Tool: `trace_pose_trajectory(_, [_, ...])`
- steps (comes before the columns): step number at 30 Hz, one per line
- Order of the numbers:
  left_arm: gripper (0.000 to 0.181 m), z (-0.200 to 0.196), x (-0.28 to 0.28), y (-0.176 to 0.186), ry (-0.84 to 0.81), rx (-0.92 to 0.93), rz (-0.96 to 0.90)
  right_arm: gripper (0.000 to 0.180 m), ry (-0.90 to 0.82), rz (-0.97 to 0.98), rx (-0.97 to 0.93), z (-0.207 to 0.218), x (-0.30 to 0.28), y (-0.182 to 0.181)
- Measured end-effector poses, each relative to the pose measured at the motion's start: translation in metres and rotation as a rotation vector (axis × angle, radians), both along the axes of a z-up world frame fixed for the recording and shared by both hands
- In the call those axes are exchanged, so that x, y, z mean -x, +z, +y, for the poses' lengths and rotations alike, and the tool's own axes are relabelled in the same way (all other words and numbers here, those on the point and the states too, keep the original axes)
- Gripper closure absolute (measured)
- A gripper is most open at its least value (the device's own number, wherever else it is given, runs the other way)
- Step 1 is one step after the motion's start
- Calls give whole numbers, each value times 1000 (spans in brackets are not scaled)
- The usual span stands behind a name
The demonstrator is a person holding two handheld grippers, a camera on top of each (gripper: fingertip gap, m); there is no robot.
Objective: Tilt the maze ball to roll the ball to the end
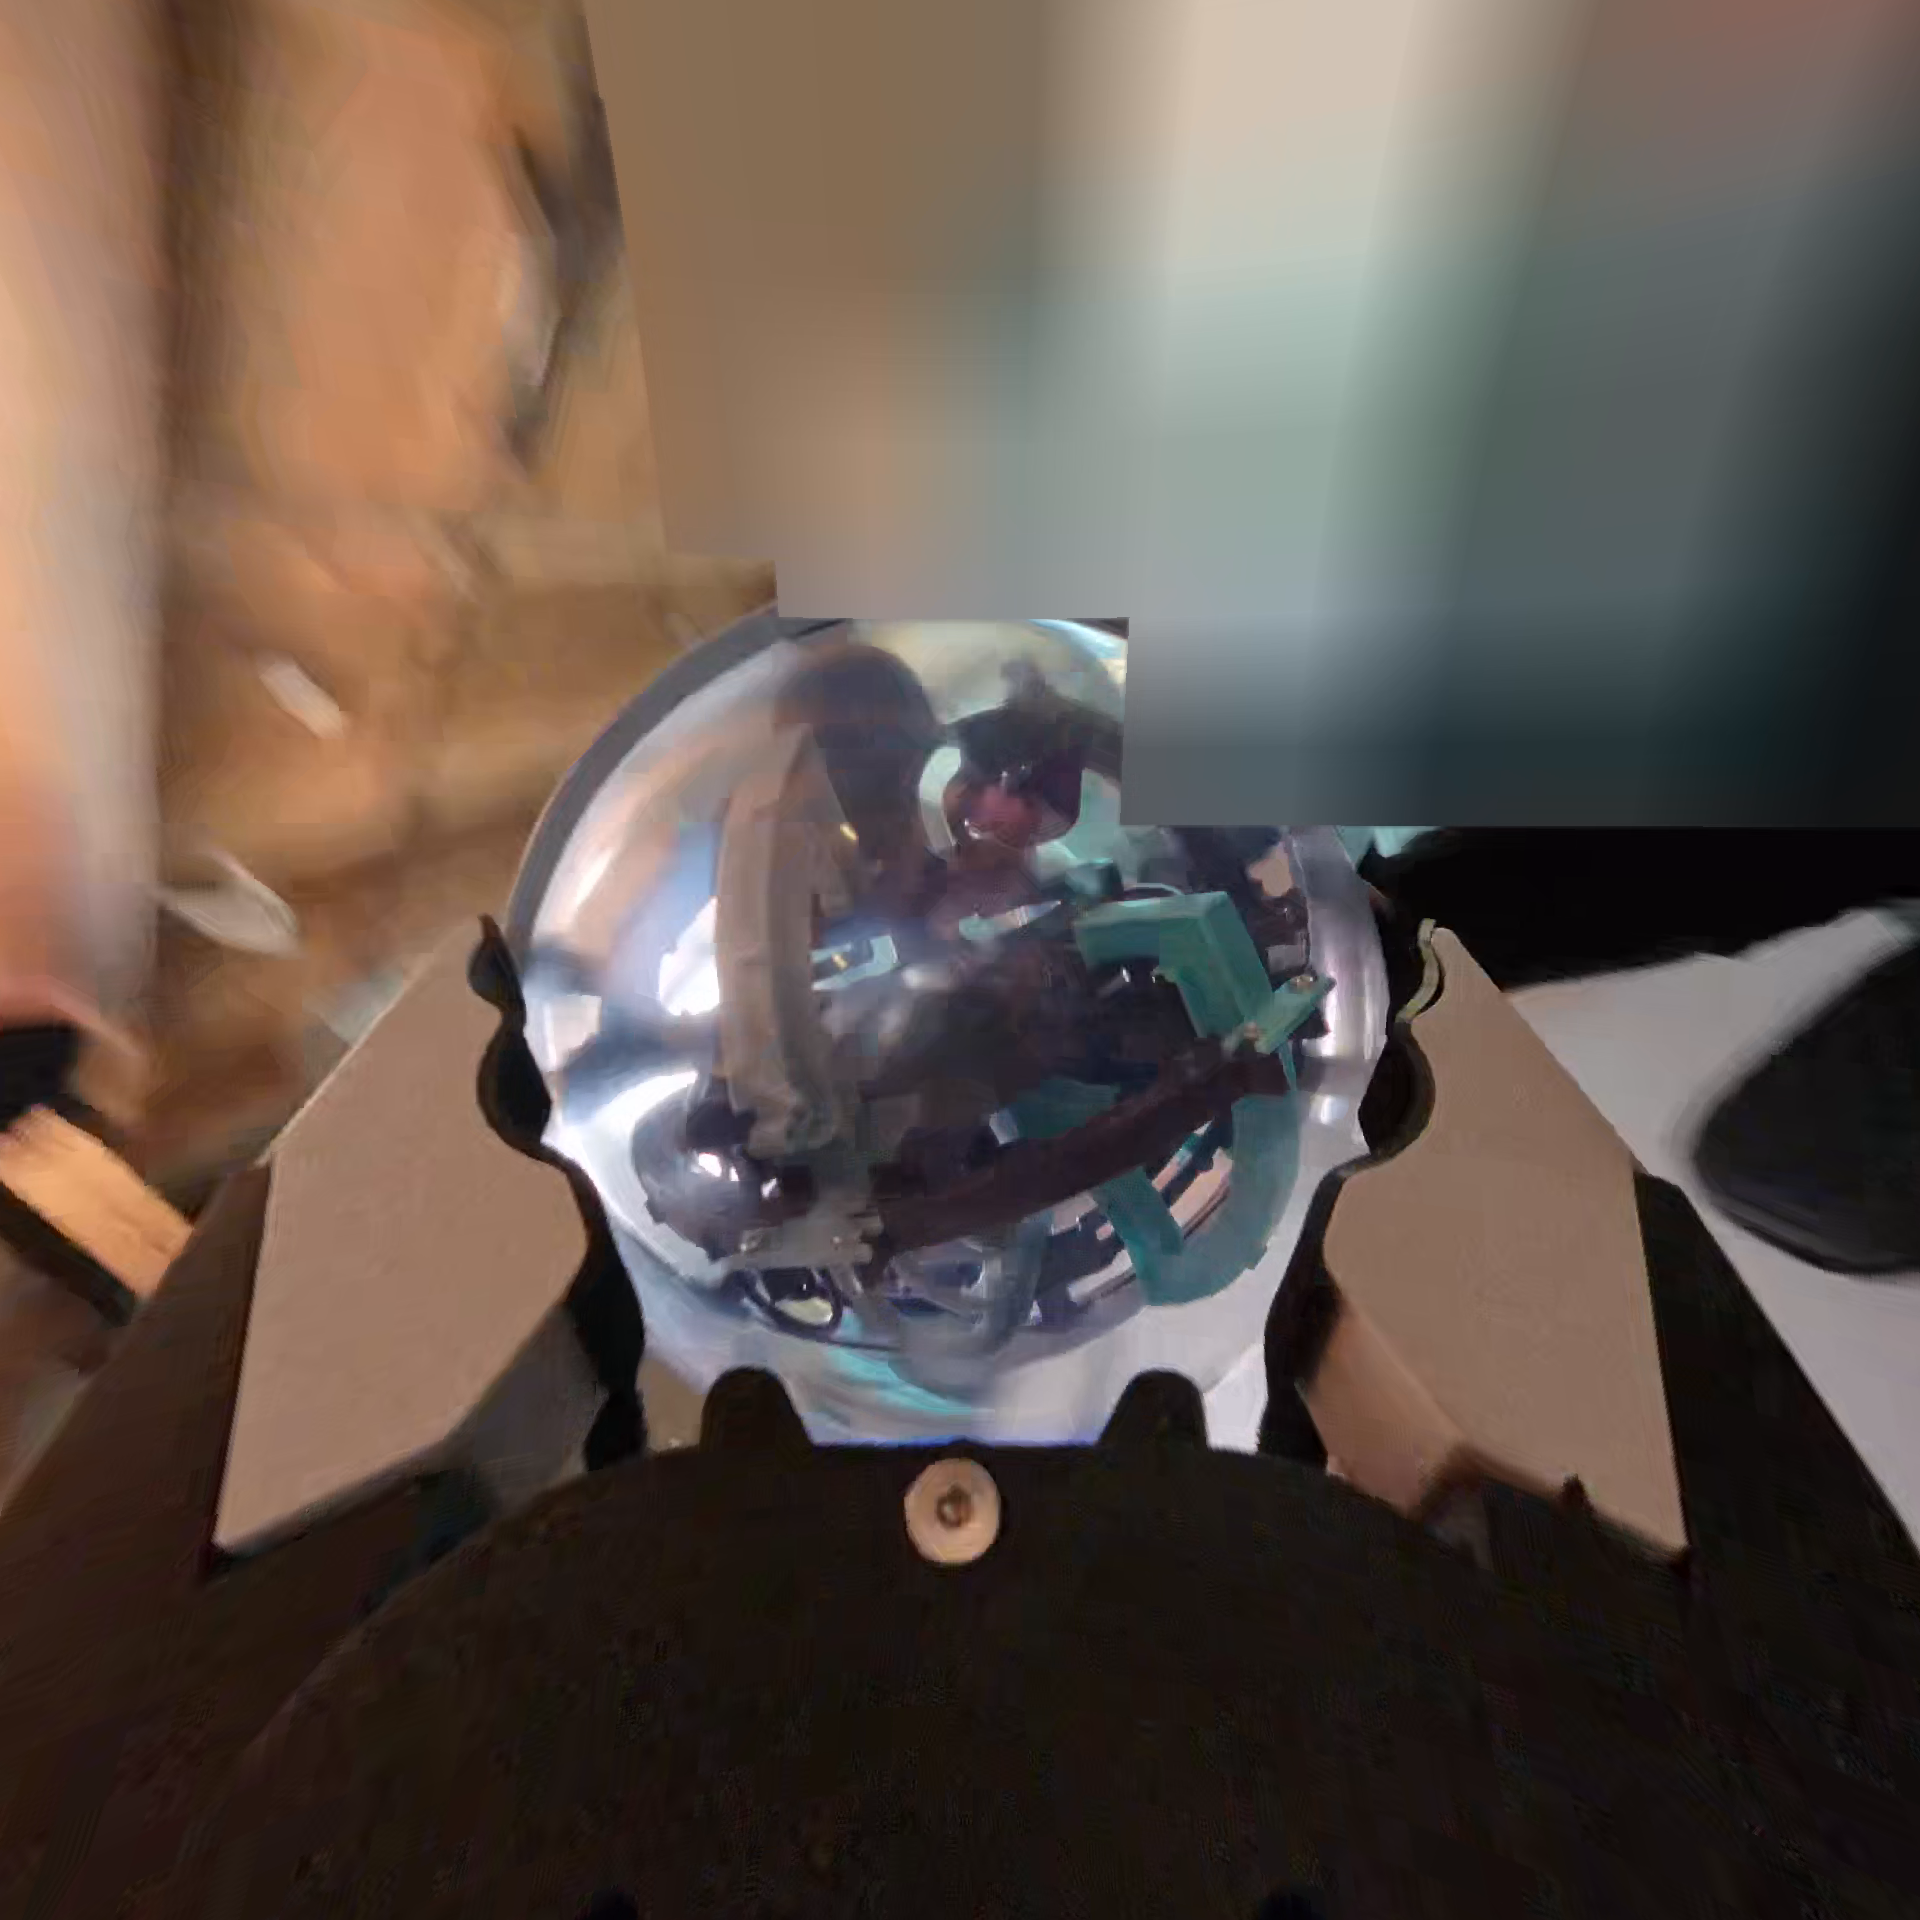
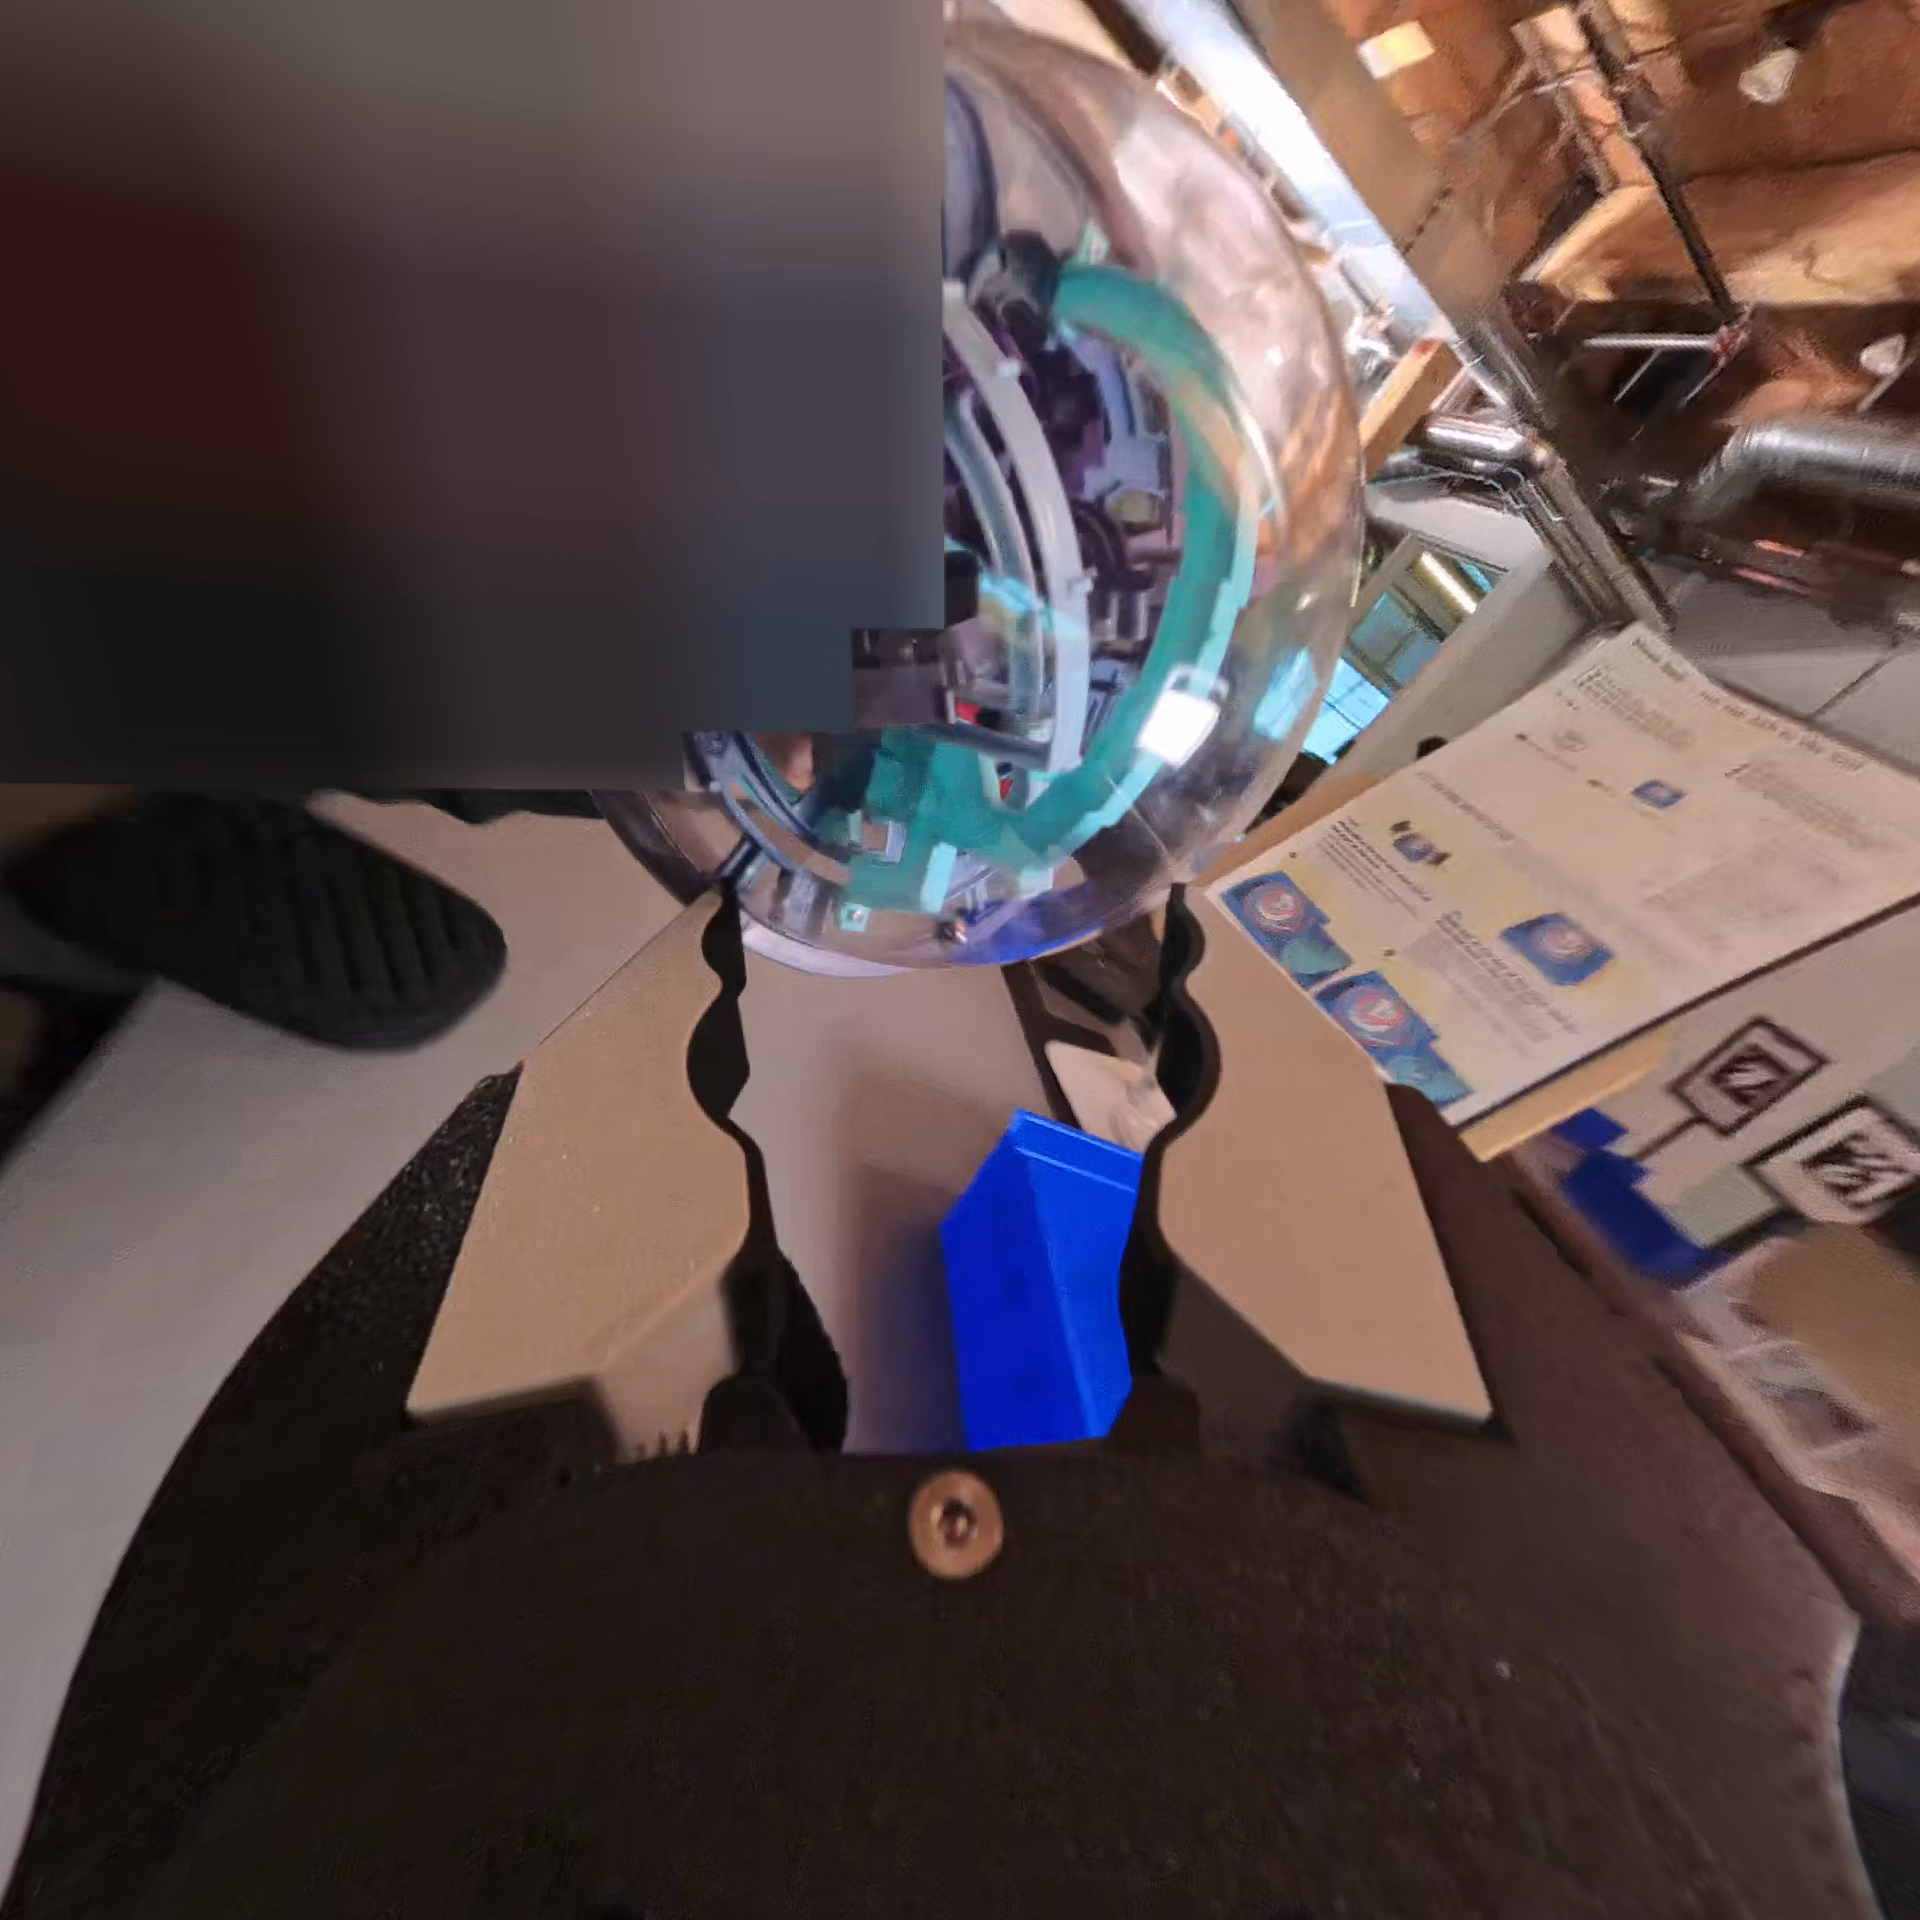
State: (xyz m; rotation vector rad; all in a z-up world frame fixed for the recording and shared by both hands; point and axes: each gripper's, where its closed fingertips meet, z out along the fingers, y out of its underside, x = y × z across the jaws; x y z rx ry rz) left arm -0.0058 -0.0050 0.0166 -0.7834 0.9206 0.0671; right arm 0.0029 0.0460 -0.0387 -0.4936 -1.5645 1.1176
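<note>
Left wrist: my left tool (image 1: 951, 1039) is clamping the maze ball (image 1: 935, 1039) on both sides, sphere sitting deep between the fingers, teal track (image 1: 1174, 977) showing right. No long axis.

Right wrist: right tool (image 2: 951, 935) is gaping, fingertips just under the maze ball (image 2: 1143, 520), contact unclear. Blue box (image 2: 1039, 1288) is lying on the desk (image 2: 156, 1195) below; contents not visible.

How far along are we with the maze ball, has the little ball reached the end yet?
Done: the maze ball is off the table, clamped in the left hand-held gripper. In hand: tilting, with the right hand-held gripper open at its underside. Left: rolling to the end; a small silvery ball shows low inside, but I cannot tell where the end is.
</note>
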Motion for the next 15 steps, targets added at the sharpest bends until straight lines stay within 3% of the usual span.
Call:
trace_pose_trajectory(1, [21,-11,5,-5,13,-134,-51,100,-31,-16,-78,-2,2,-1])
trace_pose_trajectory(3, [21,-2,22,-24,61,-59,-178,100,-56,-61,-89,-1,9,-19])
trace_pose_trajectory(6, [21,-14,21,-40,8,-112,-212,100,-21,-79,-44,-9,11,-36])
trace_pose_trajectory(15, [22,-2,35,-54,34,-30,-248,97,-51,-47,-95,-11,4,-24])
